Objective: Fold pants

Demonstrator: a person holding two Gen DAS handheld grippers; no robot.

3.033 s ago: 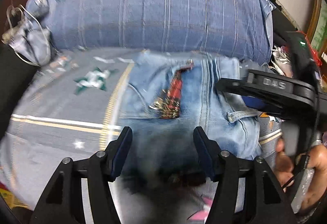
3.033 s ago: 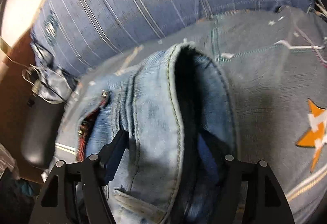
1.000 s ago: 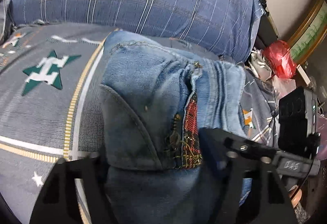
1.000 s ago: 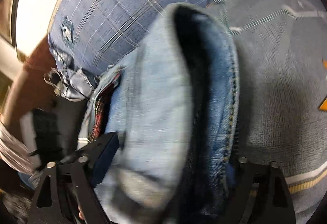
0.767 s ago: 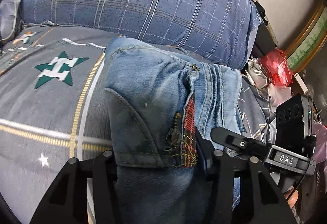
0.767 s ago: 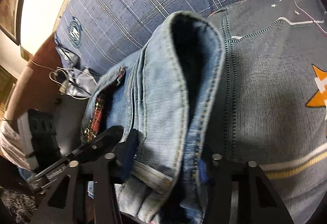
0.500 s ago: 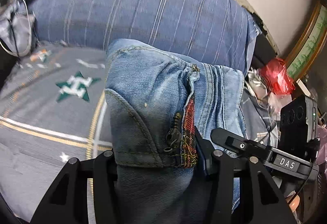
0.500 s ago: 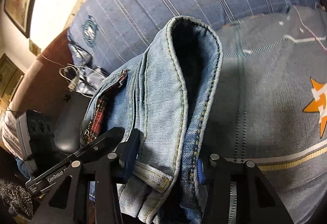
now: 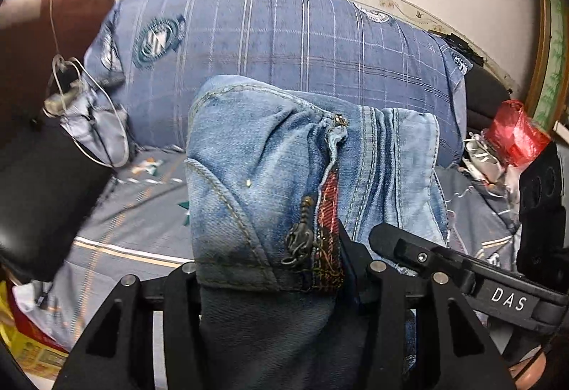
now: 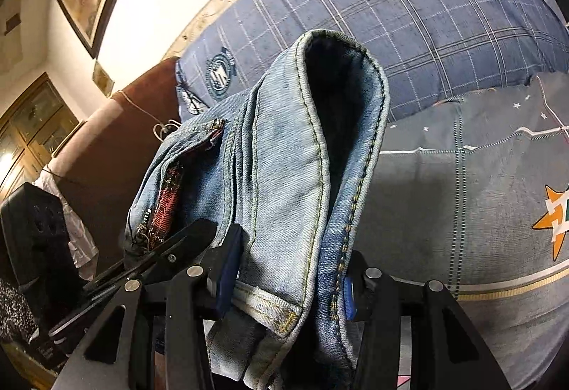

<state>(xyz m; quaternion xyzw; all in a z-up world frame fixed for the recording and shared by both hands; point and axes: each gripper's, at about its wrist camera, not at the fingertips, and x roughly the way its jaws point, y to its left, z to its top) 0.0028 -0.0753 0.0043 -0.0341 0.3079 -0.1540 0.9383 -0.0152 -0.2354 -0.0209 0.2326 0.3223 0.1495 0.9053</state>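
Gripping jeans [image 9: 270, 176] waistband: left tool [image 9: 270, 278], right tool [image 10: 288, 278] both clamped; lower evenly onto bed [image 10: 462, 198].

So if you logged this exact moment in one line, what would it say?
task: fold pants | left gripper: shut on faded blue denim jeans | right gripper: shut on jeans | jeans: held above grey star-patterned bedspread

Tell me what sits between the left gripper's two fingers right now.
In the left wrist view, the jeans fill the gap between the left gripper fingers, zipper fly included.
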